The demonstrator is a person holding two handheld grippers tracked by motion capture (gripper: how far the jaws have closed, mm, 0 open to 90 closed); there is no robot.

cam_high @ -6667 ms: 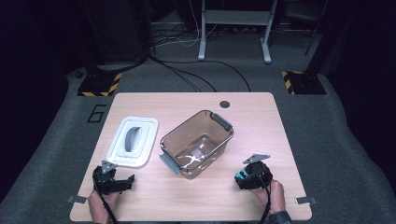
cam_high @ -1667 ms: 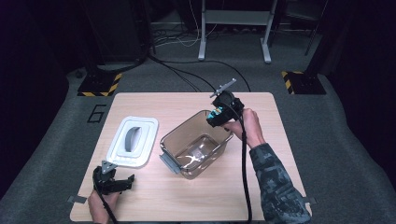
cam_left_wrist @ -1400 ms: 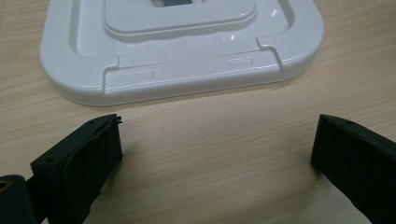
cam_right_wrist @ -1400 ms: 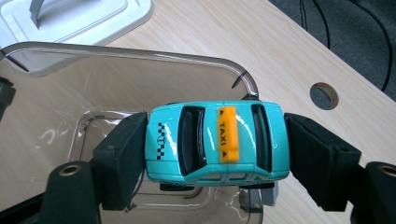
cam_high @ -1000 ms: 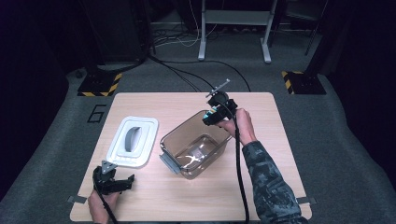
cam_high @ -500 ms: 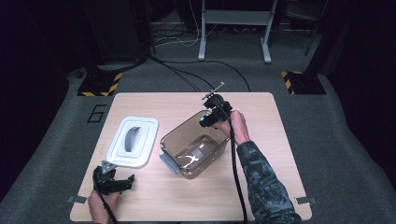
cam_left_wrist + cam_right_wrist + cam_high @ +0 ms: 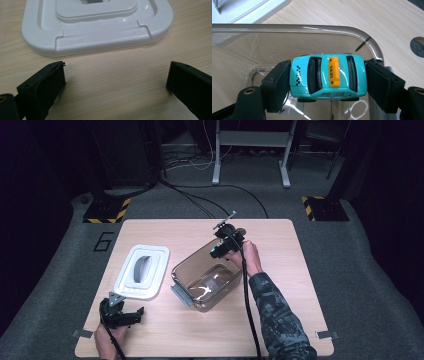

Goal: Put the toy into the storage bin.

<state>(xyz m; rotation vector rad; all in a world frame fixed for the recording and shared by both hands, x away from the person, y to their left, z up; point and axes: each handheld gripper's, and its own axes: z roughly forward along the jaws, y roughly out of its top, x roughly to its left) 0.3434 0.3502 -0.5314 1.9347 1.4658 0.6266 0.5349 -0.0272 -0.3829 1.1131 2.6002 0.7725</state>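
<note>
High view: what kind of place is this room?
Probably a lab or recording studio: a lone wooden table on grey carpet, cables across the floor, hazard-striped stand bases, a metal frame behind.

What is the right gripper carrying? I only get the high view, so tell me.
Observer: A teal toy taxi, clamped end to end by the right gripper.
Operator: Say what lies under it.
Observer: The inside of the clear box; the car hangs above its floor.
Operator: Report the left gripper.
Observer: The left gripper is open over bare table, just short of the white lid.
</note>
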